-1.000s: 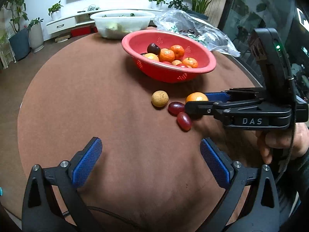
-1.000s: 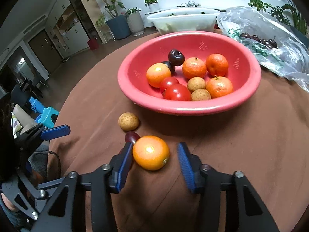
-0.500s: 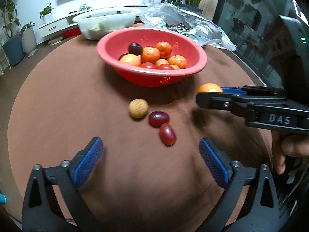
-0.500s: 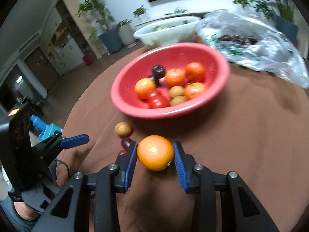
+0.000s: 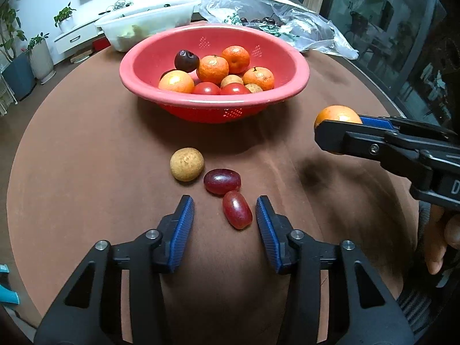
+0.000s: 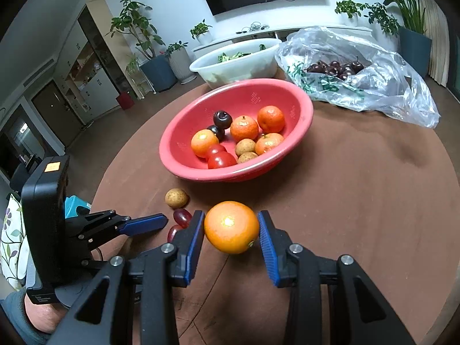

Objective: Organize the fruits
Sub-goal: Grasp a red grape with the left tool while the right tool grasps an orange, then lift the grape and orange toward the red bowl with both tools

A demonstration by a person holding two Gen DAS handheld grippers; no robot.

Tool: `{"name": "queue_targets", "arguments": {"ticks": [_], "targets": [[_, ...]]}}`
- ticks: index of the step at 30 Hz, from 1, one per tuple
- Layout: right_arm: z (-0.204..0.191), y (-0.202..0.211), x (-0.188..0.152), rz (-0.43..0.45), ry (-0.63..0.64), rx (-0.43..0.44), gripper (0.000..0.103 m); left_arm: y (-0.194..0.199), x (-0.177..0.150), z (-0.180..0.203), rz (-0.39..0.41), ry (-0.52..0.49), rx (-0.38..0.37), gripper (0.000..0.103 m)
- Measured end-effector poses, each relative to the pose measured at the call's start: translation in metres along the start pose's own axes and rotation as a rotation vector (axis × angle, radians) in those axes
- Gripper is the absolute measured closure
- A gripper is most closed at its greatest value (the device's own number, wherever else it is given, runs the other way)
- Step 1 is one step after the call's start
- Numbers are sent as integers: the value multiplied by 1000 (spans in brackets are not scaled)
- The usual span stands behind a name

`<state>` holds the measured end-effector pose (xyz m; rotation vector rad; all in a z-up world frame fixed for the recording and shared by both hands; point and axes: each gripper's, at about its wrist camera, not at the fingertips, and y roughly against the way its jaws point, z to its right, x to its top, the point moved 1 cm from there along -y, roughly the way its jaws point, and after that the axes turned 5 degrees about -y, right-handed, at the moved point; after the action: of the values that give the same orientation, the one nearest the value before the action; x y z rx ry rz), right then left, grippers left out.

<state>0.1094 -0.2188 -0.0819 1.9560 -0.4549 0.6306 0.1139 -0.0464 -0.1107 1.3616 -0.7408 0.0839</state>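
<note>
While clamped between the blue pads of the right gripper [image 6: 231, 231], round orange tangerine [image 6: 231, 227] up off the brown table [image 5: 86, 149], near the red plastic colander bowl [image 5: 214, 106]. Left gripper [image 5: 224, 215] just narrowed, jaws straddling the nearer oval red grape [image 5: 237, 213], pads not yet pressing.

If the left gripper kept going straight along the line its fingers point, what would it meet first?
Most likely the nearer red grape, lying just ahead between the left gripper's fingers, whose jaws have just been closing without pressing on it yet. Depth is hard to judge, so it might meet the brown tablecloth first.
</note>
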Motion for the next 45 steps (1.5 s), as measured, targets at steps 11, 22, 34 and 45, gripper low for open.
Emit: {"name": "queue_targets", "arguments": {"ticks": [11, 22, 34, 45], "targets": [[-4, 10, -1, 32, 9, -2, 62, -4, 3, 13, -33, -64, 44, 75], [-2, 20, 0, 66, -8, 20, 62, 8, 6, 11, -41, -86, 18, 85], [-1, 25, 0, 77, -9, 25, 62, 33, 0, 1, 1, -50, -42, 85], [1, 48, 31, 130, 11, 10, 62, 82, 49, -38, 147, -15, -37, 85]]}}
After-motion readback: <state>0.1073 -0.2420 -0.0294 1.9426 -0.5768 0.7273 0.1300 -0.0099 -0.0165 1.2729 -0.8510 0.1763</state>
